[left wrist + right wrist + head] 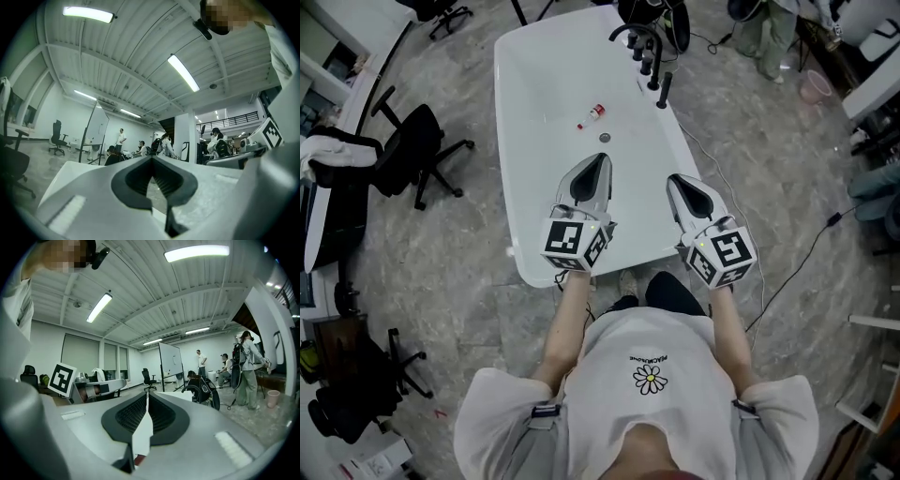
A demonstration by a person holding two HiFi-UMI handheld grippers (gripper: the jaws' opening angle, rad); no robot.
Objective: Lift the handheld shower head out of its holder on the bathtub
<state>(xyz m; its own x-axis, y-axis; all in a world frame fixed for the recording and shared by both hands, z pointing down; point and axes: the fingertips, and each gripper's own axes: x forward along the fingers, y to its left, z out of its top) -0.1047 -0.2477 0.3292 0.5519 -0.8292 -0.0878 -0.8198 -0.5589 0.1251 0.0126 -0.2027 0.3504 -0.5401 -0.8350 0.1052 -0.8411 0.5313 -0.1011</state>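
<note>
The white bathtub (525,112) stretches away from me in the head view. On its far right rim stands a black faucet set (639,42), and beside it the black handheld shower head (664,90) sits upright in its holder. My left gripper (601,160) hovers over the tub's near end, shut and empty. My right gripper (672,179) hangs over the near right rim, also shut with nothing in it. Both are well short of the shower head. In the gripper views, the left gripper (151,159) and the right gripper (146,394) tilt upward toward the ceiling, jaws closed.
A small red and white bottle (592,115) lies in the tub near the drain (605,138). Black office chairs (417,150) stand to the left. Cables (806,262) and a pink bucket (814,86) lie on the floor to the right. Several people (201,363) are in the background.
</note>
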